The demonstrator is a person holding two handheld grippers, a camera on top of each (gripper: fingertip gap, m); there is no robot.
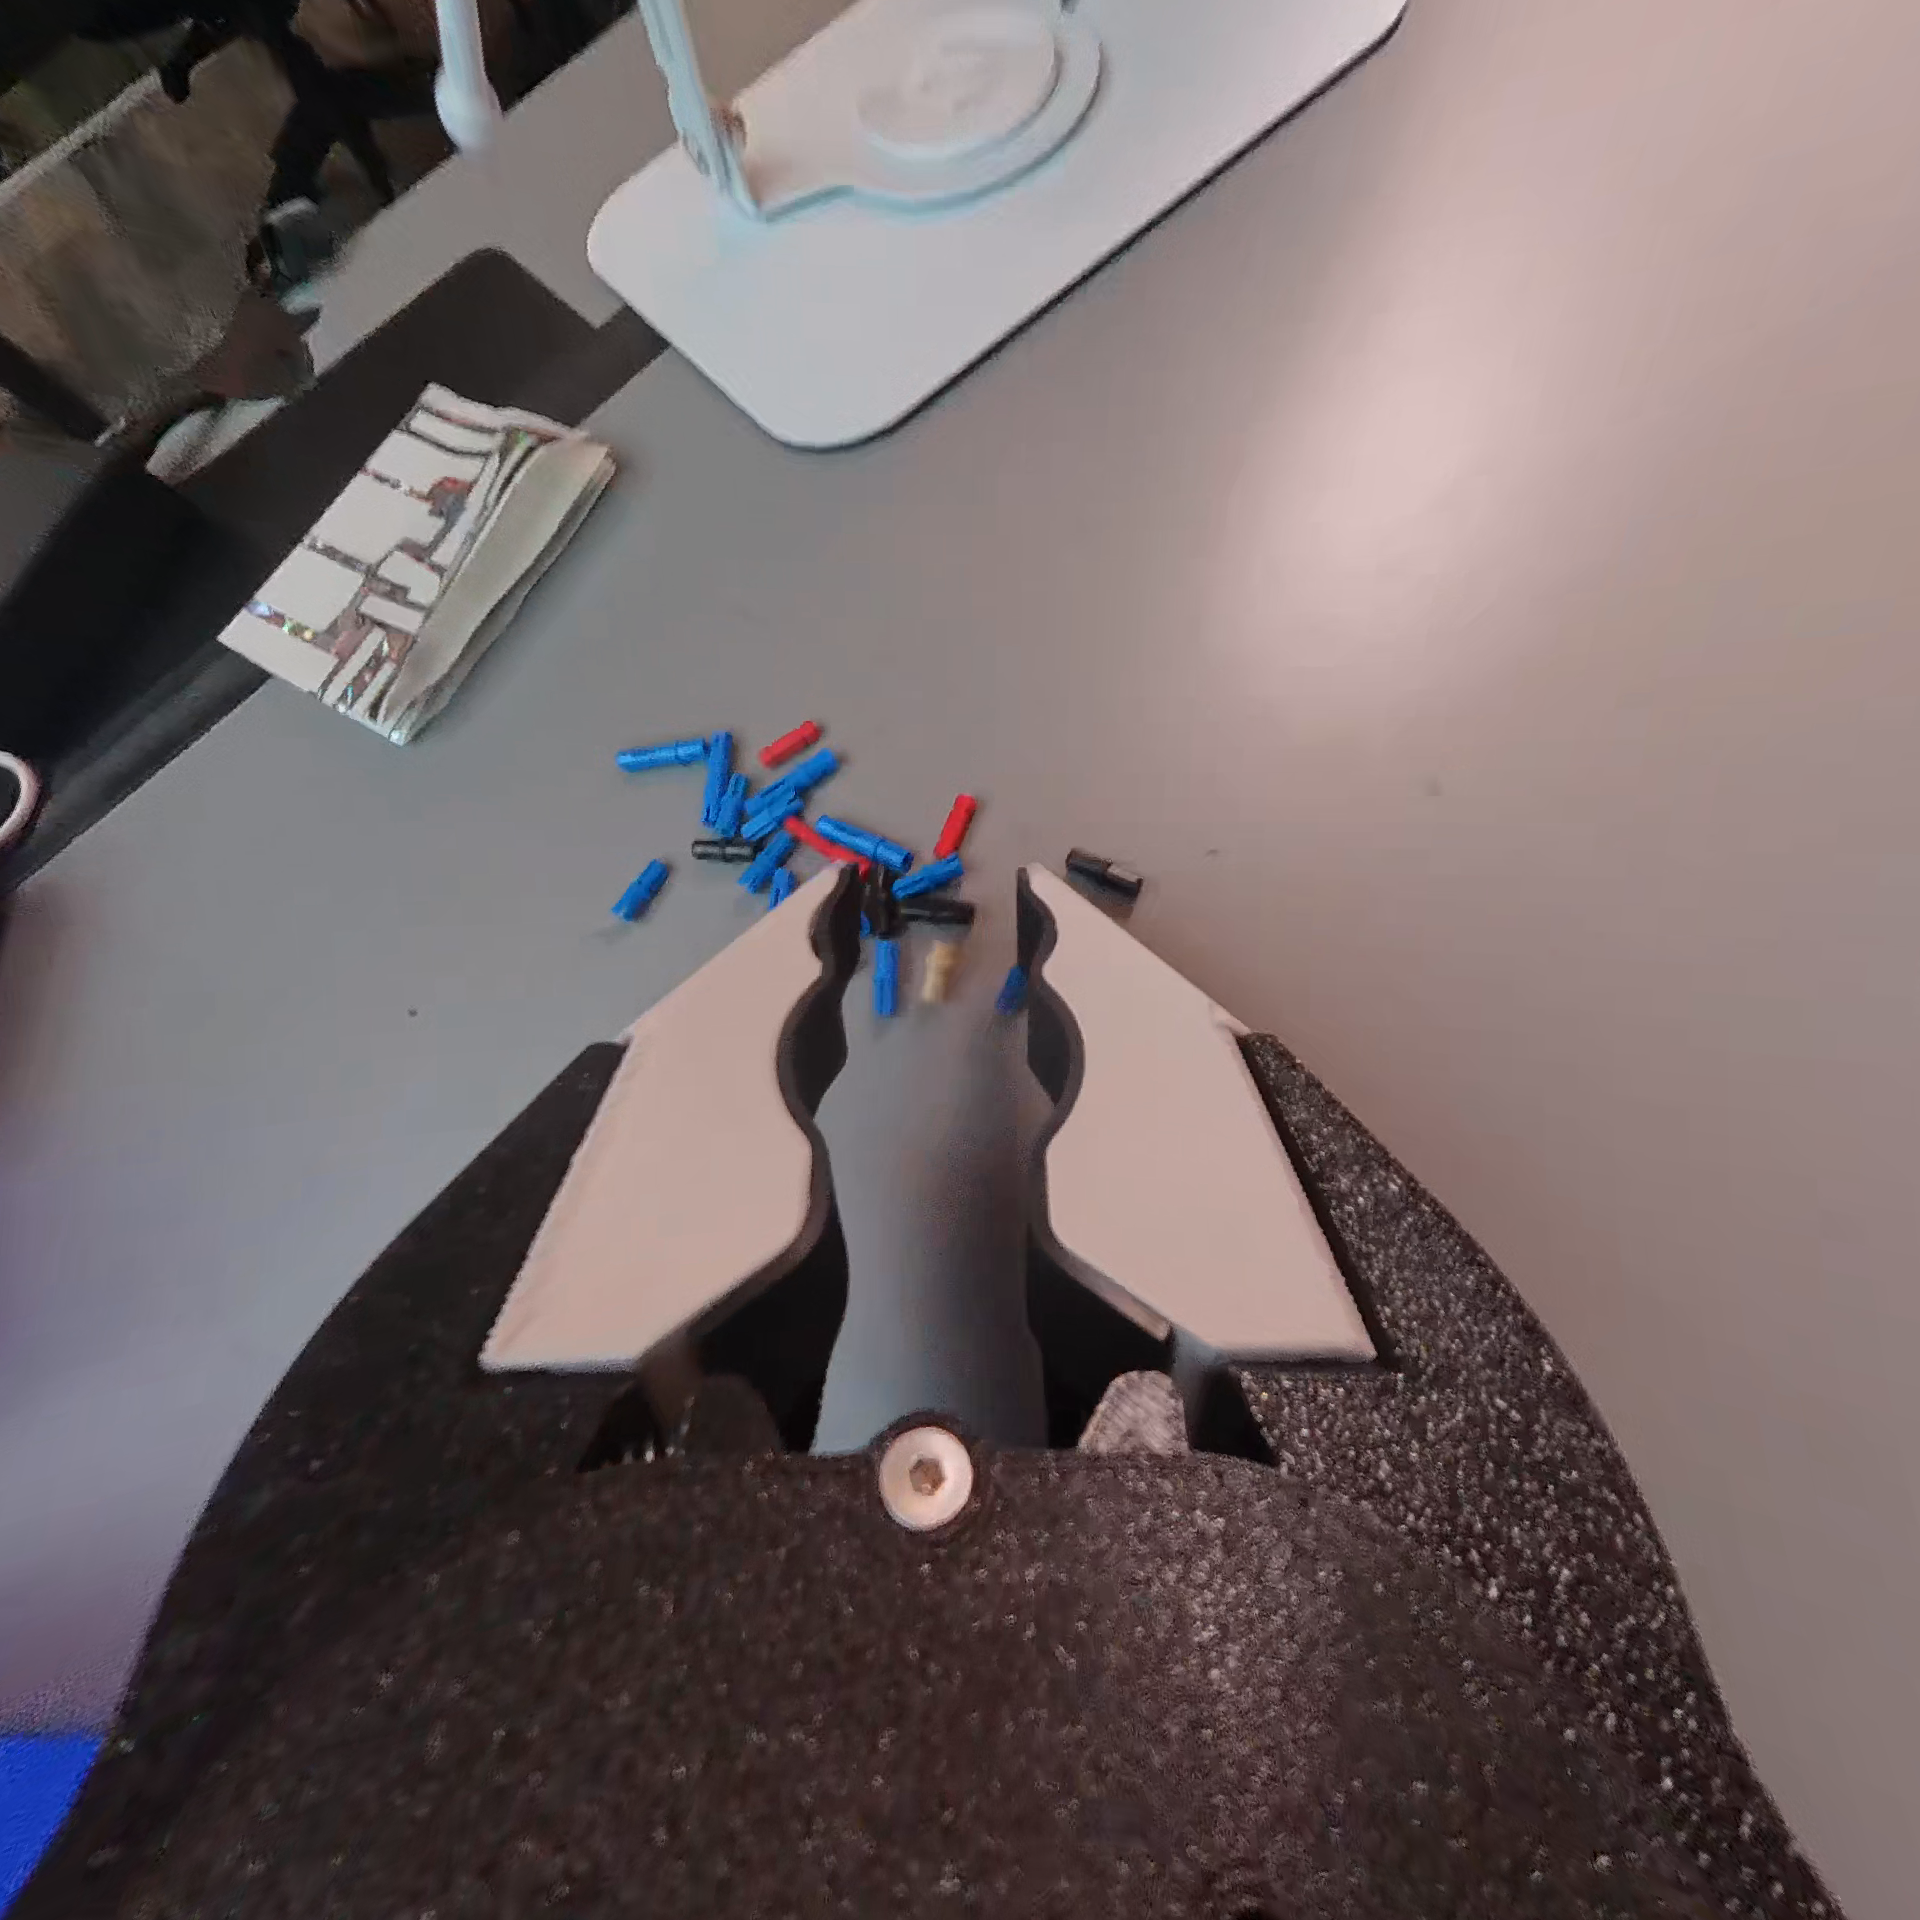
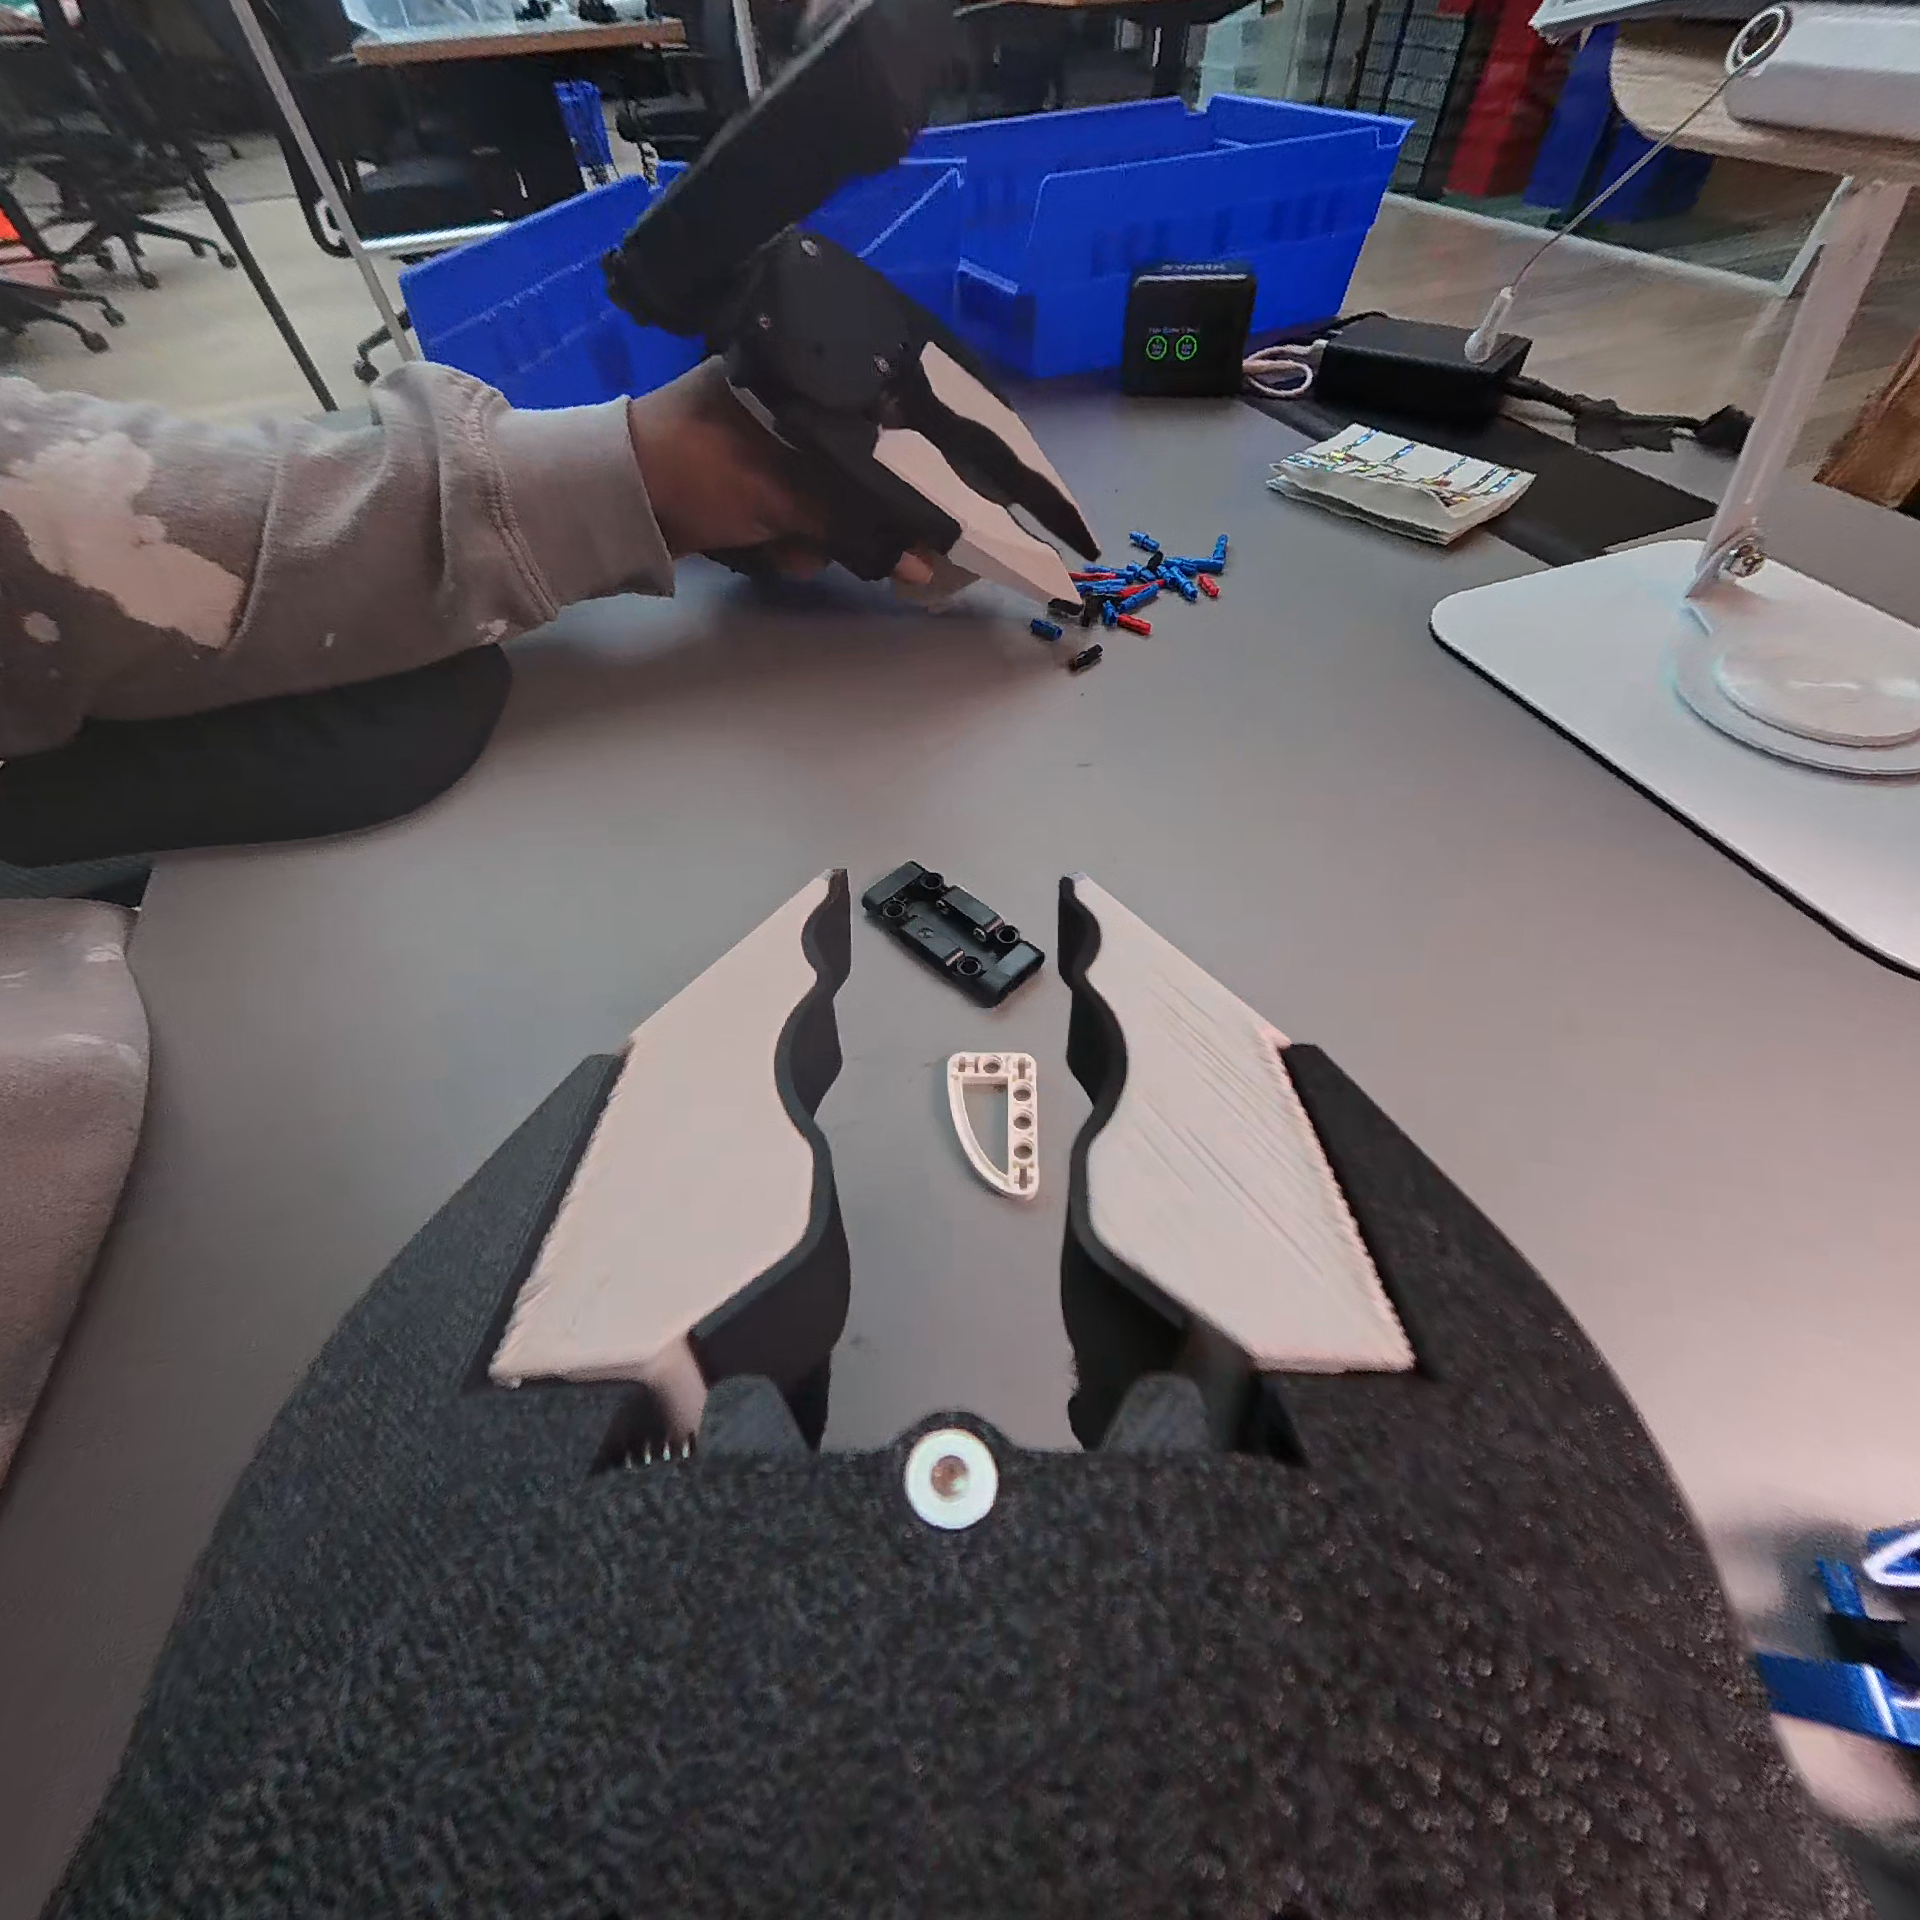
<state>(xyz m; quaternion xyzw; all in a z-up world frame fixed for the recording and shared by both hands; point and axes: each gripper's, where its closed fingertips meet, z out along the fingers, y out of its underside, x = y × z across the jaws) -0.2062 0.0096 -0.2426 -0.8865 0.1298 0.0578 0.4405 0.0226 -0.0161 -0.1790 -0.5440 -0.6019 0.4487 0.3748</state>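
A scatter of small blue, red and black pins point(image 1: 800, 821) lies on the grey table. My left gripper point(image 1: 932, 883) is open, its tips at the near edge of the pile, with a black pin point(image 1: 935, 912), a blue pin point(image 1: 884, 977) and a tan pin point(image 1: 940, 971) between the fingers. It also shows in the right wrist view point(image 2: 1081, 577), tips down at the pile point(image 2: 1153, 582). My right gripper point(image 2: 951, 888) is open and empty, low over the table, with a black flat plate piece point(image 2: 951, 932) between its tips and a white curved beam piece point(image 2: 1000, 1122) between its fingers.
A folded printed paper packet point(image 1: 436, 582) lies left of the pile. A white stand base point(image 1: 935, 208) sits behind it, also at the right in the right wrist view point(image 2: 1662, 686). Blue bins point(image 2: 1039, 229), a black device point(image 2: 1190, 327) and a black box point(image 2: 1418, 364) stand at the far edge. A sleeved arm point(image 2: 312, 540) lies across the left. About 25 centimeters separates my left fingertips from my right.
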